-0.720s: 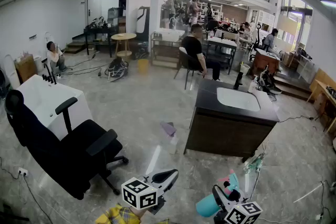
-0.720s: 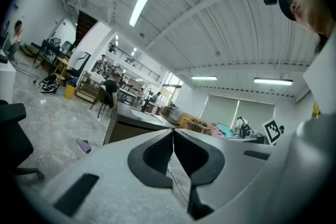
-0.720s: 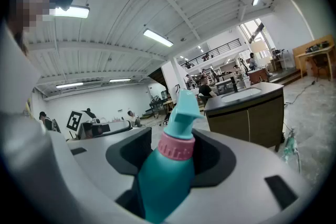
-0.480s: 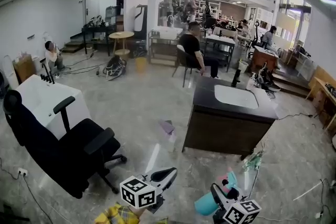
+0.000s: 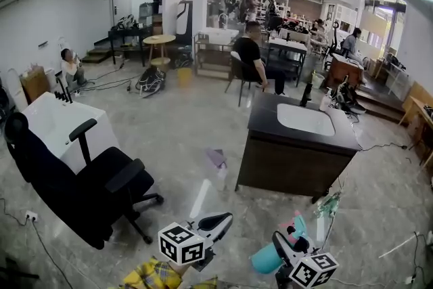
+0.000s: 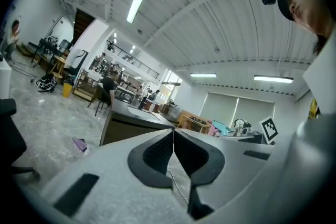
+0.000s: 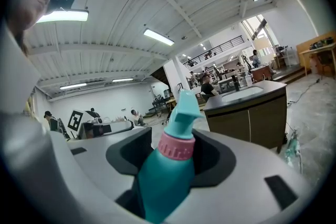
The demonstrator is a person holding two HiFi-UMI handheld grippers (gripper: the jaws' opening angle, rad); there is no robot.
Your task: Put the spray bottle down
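Spray bottle (image 7: 168, 181) in right claw (image 7: 173, 144) over open floor (image 5: 196, 125).

A black office chair (image 5: 111, 181) stands left of a dark cabinet (image 5: 284, 169) topped by a white basin (image 5: 306, 120).

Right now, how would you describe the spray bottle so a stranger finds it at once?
Start at the dark sink cabinet in the middle of the hall, then look nearer, to the head view's bottom edge. There the right gripper holds the spray bottle. Its teal body and pink collar set it apart from the grey jaws around it.
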